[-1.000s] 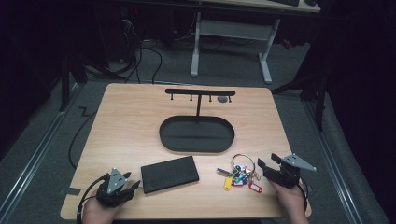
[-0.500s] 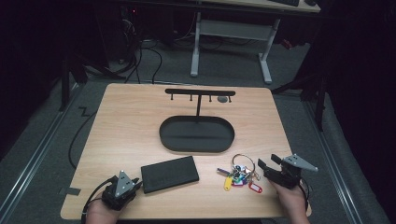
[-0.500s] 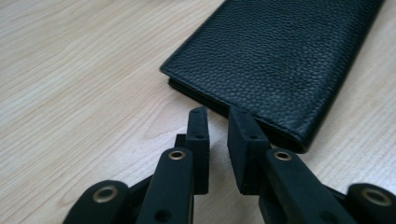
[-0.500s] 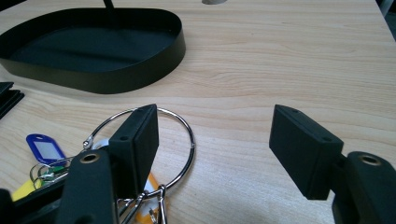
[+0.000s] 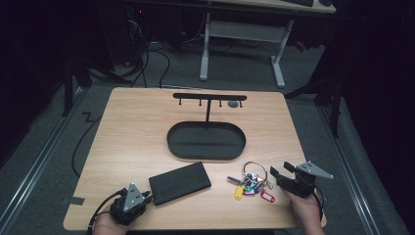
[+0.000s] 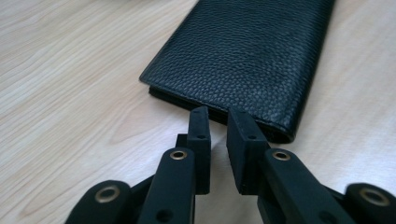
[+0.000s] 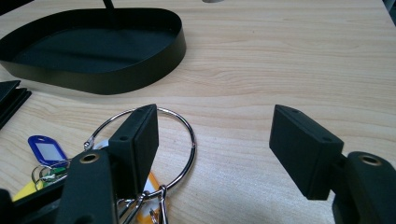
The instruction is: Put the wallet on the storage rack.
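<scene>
Table (image 5: 147, 127) of pale wood carries everything within easy reach of the person seated at its near edge. Toward the middle stands a black oval tray (image 5: 173, 147) with a post and a hook bar (image 5: 209, 96) rising from its far rim; the layout suggests a catch-all, tray for flat things, hooks for anything on a ring. The wallet (image 5: 179, 182) lies flat on the near left part of the table, just short of the tray, its corner turned toward the left hand-held gripper (image 6: 218, 128). That gripper sits low on the table with its jaws drawn nearly together right at the wallet's near edge; they have just been closing, and nothing lies between them, so this reads as a nudge or a lining-up, not a grip. The keys (image 5: 252, 182), a bunch with coloured tags on a big ring (image 7: 180, 140), lie near right, beside the tray's near end. The right hand-held gripper (image 7: 215, 149) waits there with jaws wide apart, one pad over the ring, holding nothing.
</scene>
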A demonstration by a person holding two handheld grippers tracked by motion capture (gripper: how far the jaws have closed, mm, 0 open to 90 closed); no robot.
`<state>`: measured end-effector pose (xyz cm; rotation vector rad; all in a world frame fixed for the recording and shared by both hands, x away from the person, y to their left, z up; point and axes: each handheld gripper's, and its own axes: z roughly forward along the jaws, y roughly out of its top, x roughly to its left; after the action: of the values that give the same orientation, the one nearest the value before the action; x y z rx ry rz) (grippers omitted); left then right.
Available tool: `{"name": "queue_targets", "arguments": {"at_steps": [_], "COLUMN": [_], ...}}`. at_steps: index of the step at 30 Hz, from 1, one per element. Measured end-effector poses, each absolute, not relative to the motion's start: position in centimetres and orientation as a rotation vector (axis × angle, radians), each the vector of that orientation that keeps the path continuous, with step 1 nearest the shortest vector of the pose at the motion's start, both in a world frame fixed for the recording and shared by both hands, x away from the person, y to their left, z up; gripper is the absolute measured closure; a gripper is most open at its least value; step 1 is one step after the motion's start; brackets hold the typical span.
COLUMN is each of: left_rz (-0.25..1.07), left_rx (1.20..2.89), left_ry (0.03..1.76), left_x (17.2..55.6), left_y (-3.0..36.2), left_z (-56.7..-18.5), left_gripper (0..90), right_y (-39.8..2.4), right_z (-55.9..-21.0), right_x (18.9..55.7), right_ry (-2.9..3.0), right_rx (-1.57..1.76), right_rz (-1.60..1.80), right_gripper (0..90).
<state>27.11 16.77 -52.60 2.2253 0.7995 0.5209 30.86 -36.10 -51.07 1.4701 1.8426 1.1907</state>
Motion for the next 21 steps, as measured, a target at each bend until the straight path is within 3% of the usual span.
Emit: {"name": "queue_targets", "arguments": {"at_steps": [15,21], "left_rz": [0.468,0.486], "left_rx": [2.287,2.219], "left_ry": [0.585,0.631], "left_x": [24.9,25.3], "left_y": [13.4,14.5], "left_z": [-52.3,-51.4], "left_gripper": [78.9,75.4], "right_y": [-35.8,-35.6], "right_z": [-51.3,-51.2], "right_x": [31.0,31.0], "right_ry": [1.858,1.877], "right_rx": [1.470,1.463], "right_rz": [1.184,1.180], "right_gripper": [35.0,37.4]}}
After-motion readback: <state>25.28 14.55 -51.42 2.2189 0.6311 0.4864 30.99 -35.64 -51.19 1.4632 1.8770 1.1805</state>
